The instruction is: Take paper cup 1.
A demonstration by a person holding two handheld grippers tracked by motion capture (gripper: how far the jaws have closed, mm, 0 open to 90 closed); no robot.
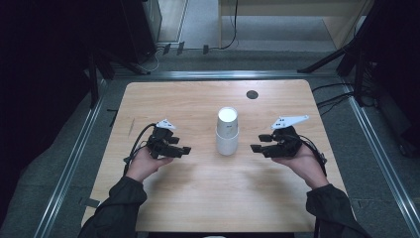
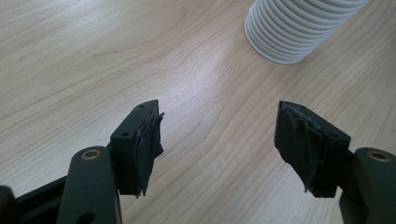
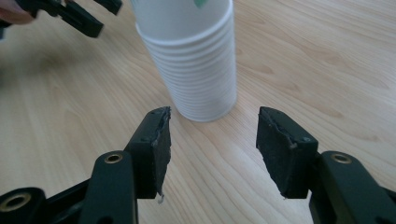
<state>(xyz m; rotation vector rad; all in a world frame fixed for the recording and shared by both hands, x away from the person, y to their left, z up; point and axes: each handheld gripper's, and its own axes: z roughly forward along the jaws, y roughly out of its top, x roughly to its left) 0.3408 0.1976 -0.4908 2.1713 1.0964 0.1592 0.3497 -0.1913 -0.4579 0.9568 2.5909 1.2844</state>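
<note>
At the centre of the tabletop (image 1: 198, 198) the stack of white paper cups (image 1: 227, 133) stands upright, with nothing else near it but a small dark disc (image 1: 252, 94) well off toward 12 o'clock. I have the left tool (image 1: 184, 150) at about 9 o'clock from the stack and the right tool (image 1: 257, 144) at about 3 o'clock, both near it but apart from it.

From the left gripper view, the left tool (image 2: 219, 140) has its jaws set apart over bare wood, with the stack (image 2: 299, 28) out at 1 o'clock. The right tool (image 3: 212, 140) is likewise parted and has hold of nothing, with the stack (image 3: 191, 60) dead ahead at 12 o'clock.

As I judge it, the work has not begun. No cup is lifted or separated, so the approach, the grip and any pulling apart are all left to do.
</note>
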